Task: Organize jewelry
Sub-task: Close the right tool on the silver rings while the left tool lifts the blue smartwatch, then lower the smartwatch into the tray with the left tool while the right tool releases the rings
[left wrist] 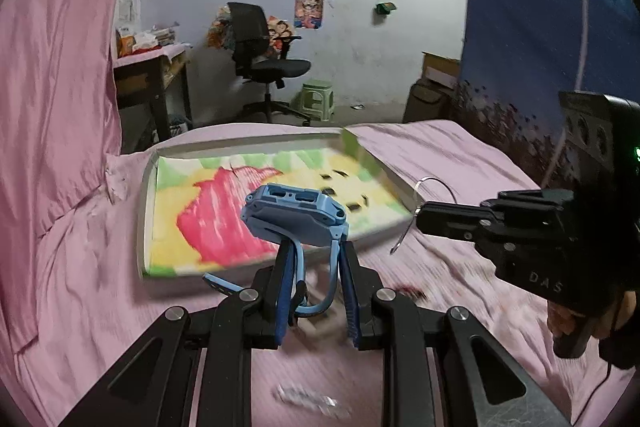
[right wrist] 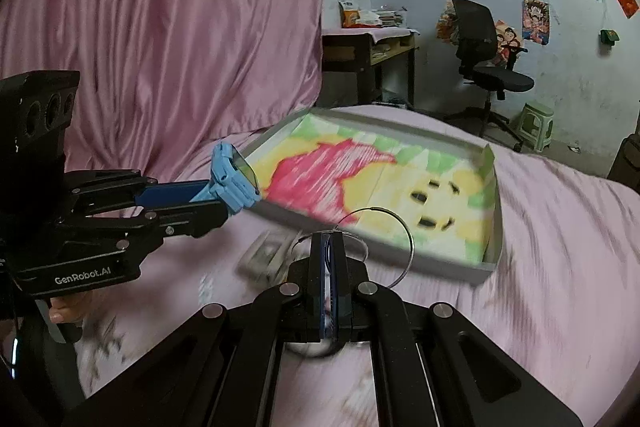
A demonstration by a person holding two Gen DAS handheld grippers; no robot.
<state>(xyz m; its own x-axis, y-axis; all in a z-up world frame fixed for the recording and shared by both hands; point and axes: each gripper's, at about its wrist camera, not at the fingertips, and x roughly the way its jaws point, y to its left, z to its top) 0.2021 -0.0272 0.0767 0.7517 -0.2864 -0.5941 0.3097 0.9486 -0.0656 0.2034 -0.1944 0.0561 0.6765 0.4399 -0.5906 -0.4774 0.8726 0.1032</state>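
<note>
Blue watch [left wrist: 295, 214] pinched by its strap between my left gripper [left wrist: 316, 291] fingers, case raised over the near edge of the box tray [left wrist: 145, 211]. Thin wire bangle [right wrist: 394, 239] clamped in my right gripper [right wrist: 329, 267], jaws nearly together on it, above the tray's near right corner. Tray sits on the pink bedsheet [left wrist: 460, 155]; colourful printed liner inside. A blurred small item lies on the sheet near my left gripper.

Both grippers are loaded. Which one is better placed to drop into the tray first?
Left, probably. The left gripper holds the blue watch right at the tray edge, while the right gripper with its wire hoop sits short of the near wall.
</note>
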